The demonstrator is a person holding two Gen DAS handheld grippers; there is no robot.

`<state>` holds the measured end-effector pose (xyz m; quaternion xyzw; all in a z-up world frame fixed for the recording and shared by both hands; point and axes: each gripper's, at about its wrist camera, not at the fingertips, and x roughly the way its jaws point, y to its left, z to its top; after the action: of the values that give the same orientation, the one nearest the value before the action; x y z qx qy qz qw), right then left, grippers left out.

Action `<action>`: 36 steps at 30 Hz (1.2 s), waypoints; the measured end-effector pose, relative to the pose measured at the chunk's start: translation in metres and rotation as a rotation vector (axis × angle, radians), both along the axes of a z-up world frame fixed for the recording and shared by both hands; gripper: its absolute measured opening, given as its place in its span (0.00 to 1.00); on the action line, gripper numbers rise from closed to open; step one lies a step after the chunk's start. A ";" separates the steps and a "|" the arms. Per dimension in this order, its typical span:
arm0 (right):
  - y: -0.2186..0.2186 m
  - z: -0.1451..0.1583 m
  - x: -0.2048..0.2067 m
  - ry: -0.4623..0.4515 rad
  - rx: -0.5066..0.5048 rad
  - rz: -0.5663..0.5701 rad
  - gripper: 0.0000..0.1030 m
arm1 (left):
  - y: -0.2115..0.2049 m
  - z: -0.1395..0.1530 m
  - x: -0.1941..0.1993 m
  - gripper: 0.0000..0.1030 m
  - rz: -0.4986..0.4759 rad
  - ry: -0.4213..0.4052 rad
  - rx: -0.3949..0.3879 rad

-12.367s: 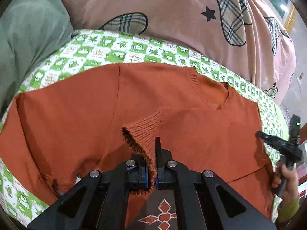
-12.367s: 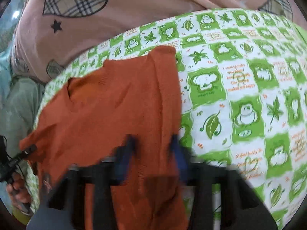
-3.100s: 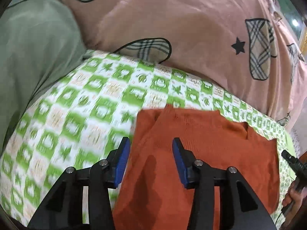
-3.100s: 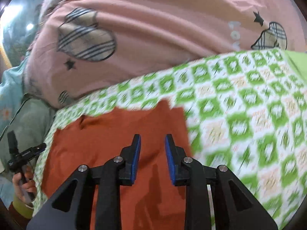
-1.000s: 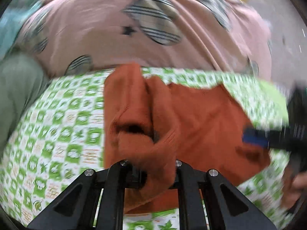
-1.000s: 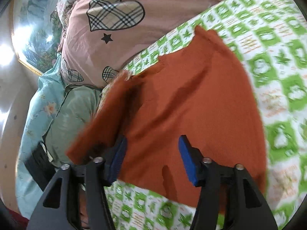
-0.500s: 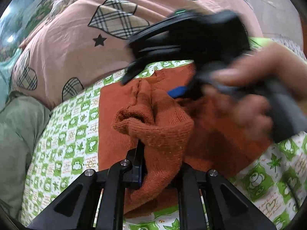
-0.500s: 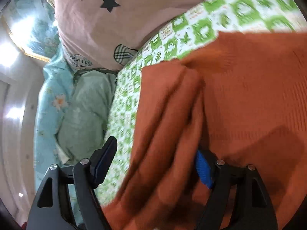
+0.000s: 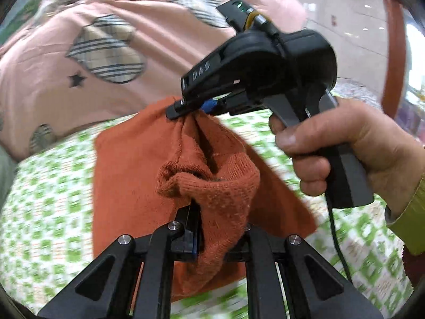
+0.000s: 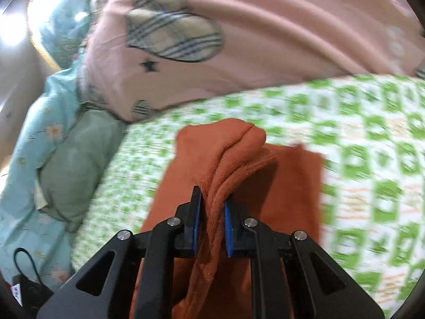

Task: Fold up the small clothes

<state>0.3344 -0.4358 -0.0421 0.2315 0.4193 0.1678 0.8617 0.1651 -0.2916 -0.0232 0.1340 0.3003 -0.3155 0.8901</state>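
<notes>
An orange knitted sweater (image 9: 127, 175) hangs lifted above the green-and-white checked sheet (image 9: 47, 212), bunched between both grippers. My left gripper (image 9: 209, 228) is shut on a thick ribbed fold of it. My right gripper (image 9: 196, 107), held by a hand (image 9: 353, 148), is shut on the sweater's far top edge. In the right wrist view the right gripper (image 10: 211, 228) clamps several folded layers of the sweater (image 10: 287, 186), which drape down over the sheet (image 10: 372, 159).
A pink quilt with plaid hearts and stars (image 9: 79, 61) lies bunched behind the sheet; it also shows in the right wrist view (image 10: 239, 40). A grey-green pillow (image 10: 71, 164) and a light blue flowered cloth (image 10: 39, 133) lie at the left.
The right gripper has closed on the sweater's far edge. Both grippers have lifted the bunched sweater off the sheet, and the views have swung.
</notes>
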 end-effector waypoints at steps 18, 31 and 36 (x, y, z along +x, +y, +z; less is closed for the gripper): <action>-0.036 -0.030 -0.034 0.056 -0.113 -0.185 0.24 | -0.020 -0.038 0.016 0.41 -0.086 0.225 0.012; -0.009 -0.038 -0.046 0.088 -0.081 -0.125 0.93 | 0.125 -0.029 0.087 0.84 0.202 0.369 -0.139; -0.023 -0.066 -0.037 0.163 0.067 -0.126 0.73 | 0.143 -0.068 0.140 0.84 0.209 0.578 -0.261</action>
<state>0.2976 -0.4587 -0.1083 0.2991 0.4667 0.1077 0.8253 0.3052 -0.1489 -0.0912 -0.1076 0.5098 -0.2833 0.8052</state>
